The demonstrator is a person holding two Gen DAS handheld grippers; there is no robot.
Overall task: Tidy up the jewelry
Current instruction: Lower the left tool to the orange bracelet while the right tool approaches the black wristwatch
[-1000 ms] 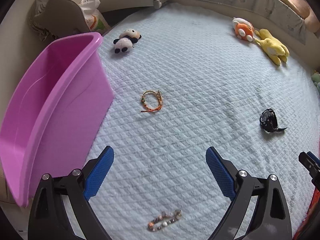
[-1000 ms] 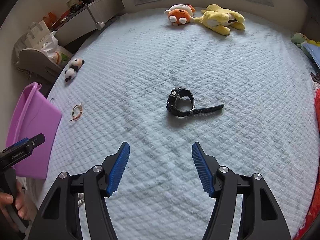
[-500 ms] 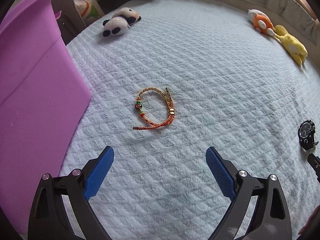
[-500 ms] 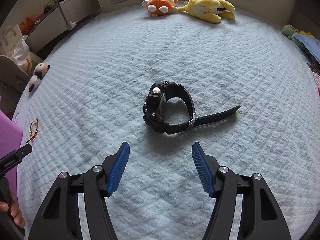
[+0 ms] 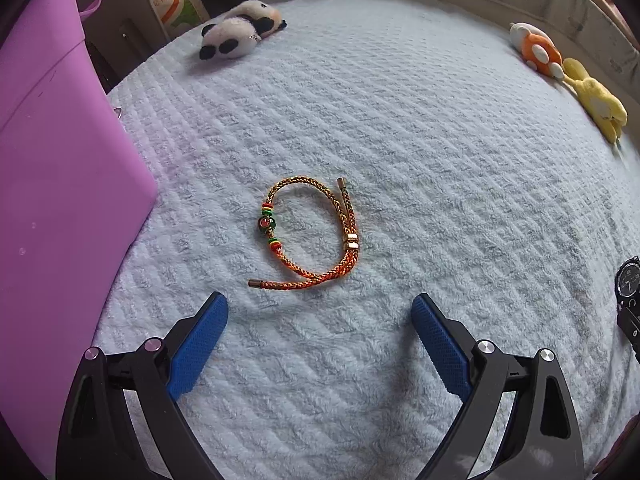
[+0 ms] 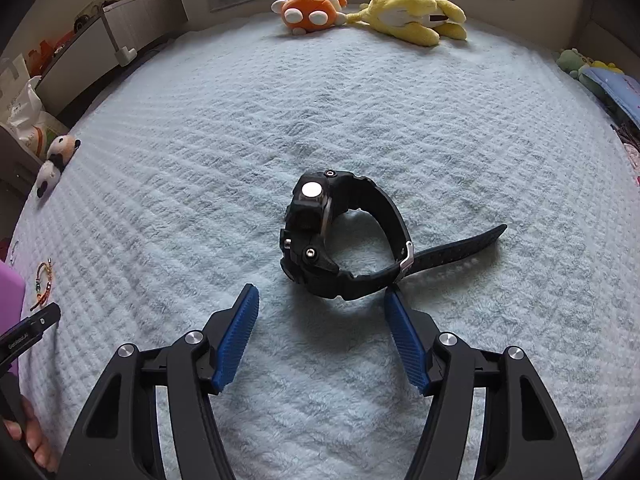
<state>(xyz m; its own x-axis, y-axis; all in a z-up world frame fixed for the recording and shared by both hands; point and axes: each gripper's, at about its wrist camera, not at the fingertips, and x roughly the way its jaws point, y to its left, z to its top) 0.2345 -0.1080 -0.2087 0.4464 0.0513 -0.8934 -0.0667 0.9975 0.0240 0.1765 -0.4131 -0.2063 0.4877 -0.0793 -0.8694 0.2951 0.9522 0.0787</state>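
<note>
Two tools, both apart: left tool [image 5: 320, 320] just short of braided bracelet [image 5: 312, 236], right tool [image 6: 322, 304] near black watch [image 6: 340, 244] on bed blanket [image 6: 360, 120]

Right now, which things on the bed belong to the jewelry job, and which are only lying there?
Part of the job:
- braided bracelet, ahead of the open left gripper
- black watch, ahead of the open right gripper
- purple bin, probably the container for them

Just lying about:
- panda plush
- orange plush
- yellow plush
</note>
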